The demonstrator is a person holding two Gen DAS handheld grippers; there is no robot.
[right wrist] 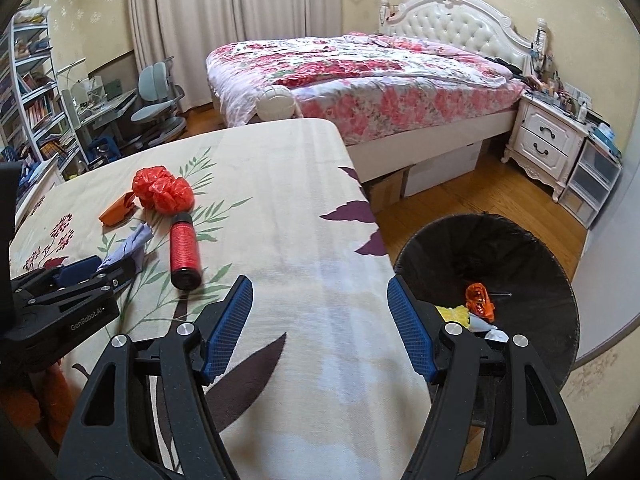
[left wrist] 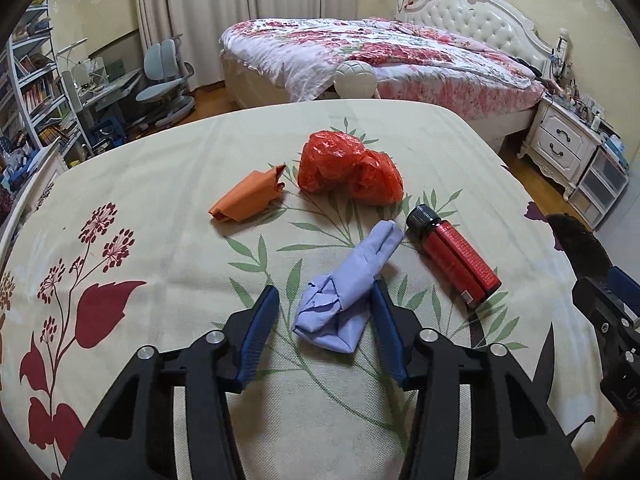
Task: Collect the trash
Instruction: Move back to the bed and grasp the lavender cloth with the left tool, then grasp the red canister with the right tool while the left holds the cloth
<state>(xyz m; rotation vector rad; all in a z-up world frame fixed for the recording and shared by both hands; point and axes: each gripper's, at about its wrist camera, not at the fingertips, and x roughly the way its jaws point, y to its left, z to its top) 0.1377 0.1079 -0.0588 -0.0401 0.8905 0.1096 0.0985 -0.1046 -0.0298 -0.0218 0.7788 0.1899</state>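
On the floral tablecloth (left wrist: 160, 184) lie a crumpled lilac paper (left wrist: 348, 292), an orange paper (left wrist: 248, 196), a red plastic bag (left wrist: 348, 168) and a red bottle (left wrist: 456, 258) with a black cap. My left gripper (left wrist: 326, 300) is open, its jaws on either side of the lilac paper. My right gripper (right wrist: 320, 292) is open and empty over the table's right edge. A black trash bin (right wrist: 500, 256) stands on the floor to the right, with orange and yellow trash (right wrist: 478, 300) inside. The right wrist view also shows the left gripper (right wrist: 100, 268), the bottle (right wrist: 183, 250) and the bag (right wrist: 162, 190).
A bed with a floral cover (right wrist: 360, 76) stands behind the table. A white nightstand (right wrist: 548, 140) and plastic drawers (right wrist: 592, 184) are at the right. A desk, chairs (left wrist: 164, 76) and bookshelves (left wrist: 36, 80) are at the left. A wooden floor (right wrist: 460, 200) surrounds the bin.
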